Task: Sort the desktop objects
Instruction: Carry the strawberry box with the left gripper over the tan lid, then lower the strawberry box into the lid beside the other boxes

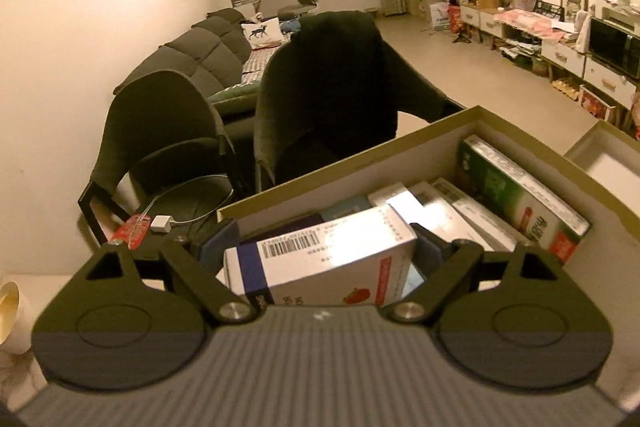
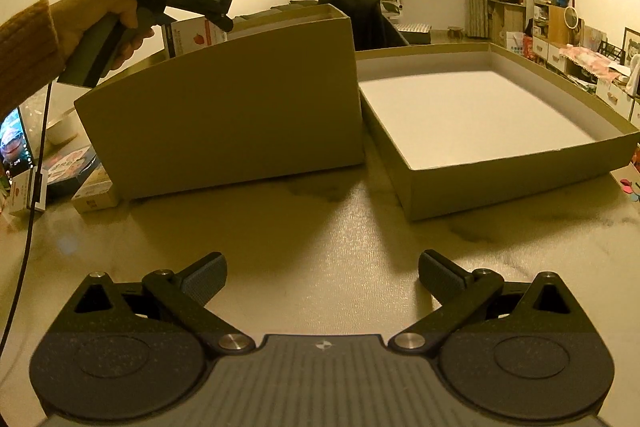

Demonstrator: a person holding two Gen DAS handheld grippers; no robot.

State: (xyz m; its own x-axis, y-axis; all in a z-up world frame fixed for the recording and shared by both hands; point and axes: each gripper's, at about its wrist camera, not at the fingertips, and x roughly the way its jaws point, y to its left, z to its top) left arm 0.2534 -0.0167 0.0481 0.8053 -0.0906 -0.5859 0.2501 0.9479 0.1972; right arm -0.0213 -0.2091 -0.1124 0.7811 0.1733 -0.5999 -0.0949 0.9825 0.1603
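Ribbed mustard-knit sleeve [image 2: 24, 43]; black grippers with grey ridged bodies.

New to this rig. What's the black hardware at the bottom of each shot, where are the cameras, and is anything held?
No robot: a person holds a two-finger gripper in each hand, each with a fisheye camera looking along its fingers. In the left wrist view, the left gripper grips a white carton over the deep cardboard box, which holds other cartons. In the right wrist view, the right gripper is open and empty above the table, facing that box and a shallow tray. The person's hand with the left gripper shows there too.
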